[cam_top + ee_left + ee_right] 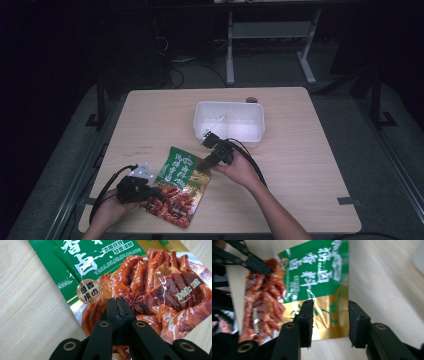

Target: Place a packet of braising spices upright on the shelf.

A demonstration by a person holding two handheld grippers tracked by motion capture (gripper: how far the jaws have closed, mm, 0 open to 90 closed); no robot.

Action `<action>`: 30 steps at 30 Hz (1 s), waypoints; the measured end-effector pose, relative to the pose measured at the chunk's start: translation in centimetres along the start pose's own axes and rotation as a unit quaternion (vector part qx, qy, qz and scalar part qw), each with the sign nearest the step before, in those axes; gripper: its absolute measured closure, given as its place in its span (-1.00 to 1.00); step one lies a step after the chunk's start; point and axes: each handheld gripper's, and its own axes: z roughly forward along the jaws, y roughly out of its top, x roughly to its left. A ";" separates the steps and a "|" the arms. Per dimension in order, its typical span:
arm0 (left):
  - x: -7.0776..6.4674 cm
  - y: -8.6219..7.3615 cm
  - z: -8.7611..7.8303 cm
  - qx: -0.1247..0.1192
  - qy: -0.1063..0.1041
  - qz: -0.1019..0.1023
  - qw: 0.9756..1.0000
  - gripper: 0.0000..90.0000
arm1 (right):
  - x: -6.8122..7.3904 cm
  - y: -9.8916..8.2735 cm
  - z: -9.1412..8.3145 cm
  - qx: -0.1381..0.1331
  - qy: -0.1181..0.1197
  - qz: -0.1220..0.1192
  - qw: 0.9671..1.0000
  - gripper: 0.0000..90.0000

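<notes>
Left claw (117, 312) pinches the food pouch (179, 186) flat on the worktop (310, 165); right claw (329, 322), half-open, straddles its corner. White bin (229, 121) awaits; nothing lifted.

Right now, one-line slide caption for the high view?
Left tool clamps a snack packet while the right tool straddles its corner, beside a white tub.

Probably lab: lone table (300, 165), dark room, floor cables (192, 67).

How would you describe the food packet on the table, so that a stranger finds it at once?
On the wooden table, look at the near edge, in front of the white plastic tub. The flat packet lies there, green and gold on top with red-brown braised meat pictured below; nothing else there is coloured.
</notes>
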 end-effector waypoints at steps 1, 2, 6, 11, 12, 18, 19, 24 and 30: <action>0.0 0.0 0.0 0.000 0.000 0.000 1.000 1.00 | 0.0 0.1 0.1 0.003 0.004 -0.001 1.000 0.37; 0.0 0.0 0.0 0.000 0.000 0.000 1.000 1.00 | 0.1 0.2 0.3 0.008 0.003 -0.002 1.000 0.38; 0.0 0.0 0.0 0.000 0.000 -0.001 1.000 1.00 | 0.0 0.7 1.3 0.024 0.007 -0.005 1.000 0.41; 0.0 0.0 0.0 0.000 0.000 -0.001 1.000 1.00 | -0.7 0.9 2.8 0.048 -0.001 0.008 0.999 0.48; 0.0 0.0 0.0 0.000 0.000 -0.001 1.000 1.00 | -1.1 0.9 3.0 0.052 -0.002 0.014 0.999 0.52; 0.0 0.0 0.0 -0.005 0.003 -0.004 1.000 0.97 | -1.9 0.7 3.5 0.049 0.010 0.033 0.998 0.65; 0.0 0.0 0.0 -0.005 0.003 -0.004 1.000 0.95 | -2.0 0.7 3.6 0.050 0.013 0.035 0.998 0.68; 0.2 -0.1 -0.2 -0.008 0.012 -0.012 1.000 0.84 | -2.1 0.6 3.6 0.051 0.018 0.032 0.998 0.98; 0.5 -0.2 -0.7 -0.021 0.022 -0.019 0.999 0.73 | -1.9 0.5 3.1 0.043 0.028 0.031 0.998 0.99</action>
